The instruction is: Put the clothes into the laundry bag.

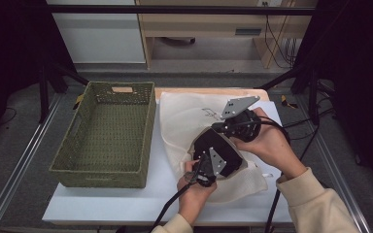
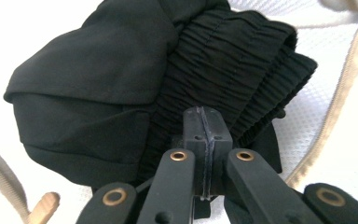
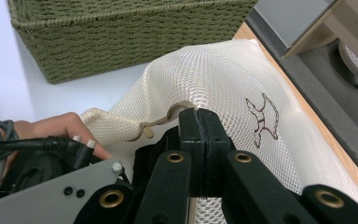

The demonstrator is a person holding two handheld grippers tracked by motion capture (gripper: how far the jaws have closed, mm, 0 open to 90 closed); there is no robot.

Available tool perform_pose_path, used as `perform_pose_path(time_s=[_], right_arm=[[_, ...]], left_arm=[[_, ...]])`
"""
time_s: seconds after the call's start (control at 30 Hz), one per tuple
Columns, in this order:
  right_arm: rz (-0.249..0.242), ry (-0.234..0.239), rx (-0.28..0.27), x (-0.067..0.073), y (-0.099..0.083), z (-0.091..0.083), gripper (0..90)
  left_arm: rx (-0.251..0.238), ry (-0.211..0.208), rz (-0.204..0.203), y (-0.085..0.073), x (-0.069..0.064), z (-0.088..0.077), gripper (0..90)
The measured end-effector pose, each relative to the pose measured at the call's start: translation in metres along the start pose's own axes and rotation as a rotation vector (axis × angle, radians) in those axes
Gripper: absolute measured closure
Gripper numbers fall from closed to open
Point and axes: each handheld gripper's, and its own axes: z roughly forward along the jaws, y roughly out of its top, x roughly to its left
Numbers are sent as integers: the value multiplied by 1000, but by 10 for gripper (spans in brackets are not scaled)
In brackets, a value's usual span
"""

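Left gripper (image 2: pixel 204 135) clamped on black garment (image 2: pixel 121 70); right gripper (image 3: pixel 199 128) (closed) pinching mesh bag (image 3: pixel 223 79)

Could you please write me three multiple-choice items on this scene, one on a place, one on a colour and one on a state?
1. Where does the basket stand relative to the mesh bag, in the high view?
A. left of it
B. right of it
C. on top of it

2. What colour is the garment at the bag's opening?
A. red
B. black
C. white

3. How do the right gripper's jaws stand?
A. wide open
B. closed on the bag's edge
C. closed on the basket

Answers: 1 A, the woven basket sits at the bag's left. 2 B, the folded cloth is black. 3 B, the jaws meet on the mesh edge.
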Motion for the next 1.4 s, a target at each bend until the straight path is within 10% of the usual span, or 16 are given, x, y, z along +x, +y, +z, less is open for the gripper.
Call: perform_pose_path(time_s=[1.4], right_arm=[[-18, 6, 11, 1, 6, -2, 900]], left_arm=[[82, 73, 9, 9, 15, 46, 899]])
